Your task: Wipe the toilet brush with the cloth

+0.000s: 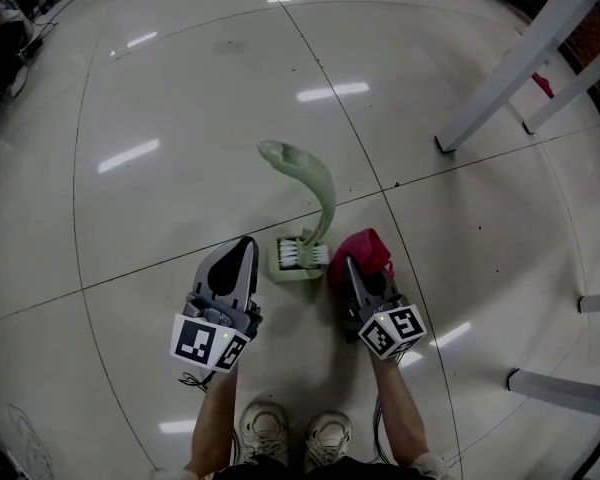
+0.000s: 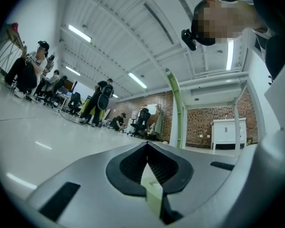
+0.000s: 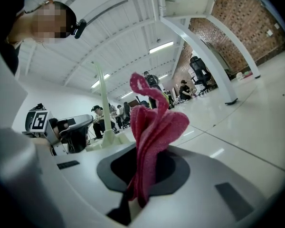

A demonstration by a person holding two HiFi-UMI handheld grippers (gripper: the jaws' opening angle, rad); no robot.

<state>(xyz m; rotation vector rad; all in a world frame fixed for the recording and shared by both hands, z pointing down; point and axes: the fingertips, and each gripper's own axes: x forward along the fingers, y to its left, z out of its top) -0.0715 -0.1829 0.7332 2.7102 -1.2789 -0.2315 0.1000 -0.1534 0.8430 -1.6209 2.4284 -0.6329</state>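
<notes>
Right gripper (image 1: pixel 349 262) jaws clenched on bunched red cloth (image 1: pixel 370 245), left gripper (image 1: pixel 246 244) jaws pressed together (pale-green toilet brush (image 1: pixel 325 193) upright between them)

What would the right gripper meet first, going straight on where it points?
Probably nothing: past the red cloth in the right gripper lies open floor; the toilet brush stands left of that line.

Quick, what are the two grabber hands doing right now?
Left gripper: closed, holding nothing.
Right gripper: closed on the red cloth.
</notes>
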